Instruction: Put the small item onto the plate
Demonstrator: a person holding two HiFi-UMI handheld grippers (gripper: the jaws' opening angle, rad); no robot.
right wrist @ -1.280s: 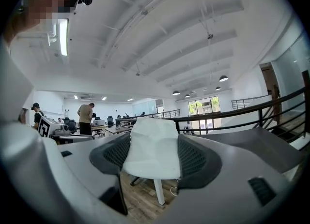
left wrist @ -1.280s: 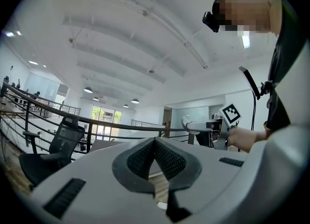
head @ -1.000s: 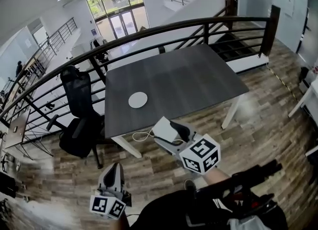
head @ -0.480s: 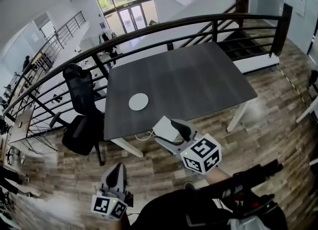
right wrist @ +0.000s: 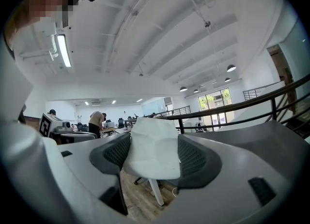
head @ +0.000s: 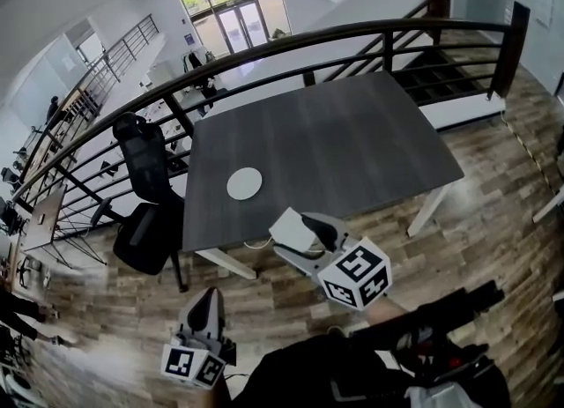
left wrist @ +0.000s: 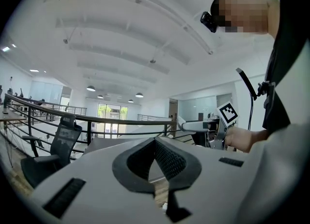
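Wood-plank floor (head: 480, 221) underfoot. Left gripper (head: 206, 299) held low, jaws pressed together on nothing. Right gripper (head: 304, 232) pinches the white small item (right wrist: 151, 145), just short of the dark table's (head: 352, 142) near edge. White plate (head: 244, 183) sits near the table's near-left corner. Black railing (head: 352, 40) beyond.

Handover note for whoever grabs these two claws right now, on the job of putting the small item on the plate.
Left claw: shut, nothing in it, held low and away from the table.
Right claw: shut on the small white item, in the air near the table's front edge.
Plate: white, bare, on the dark table towards its front left.
Done: the item is in the grasp.
Left: carry it over the plate, set it down, open the claw.
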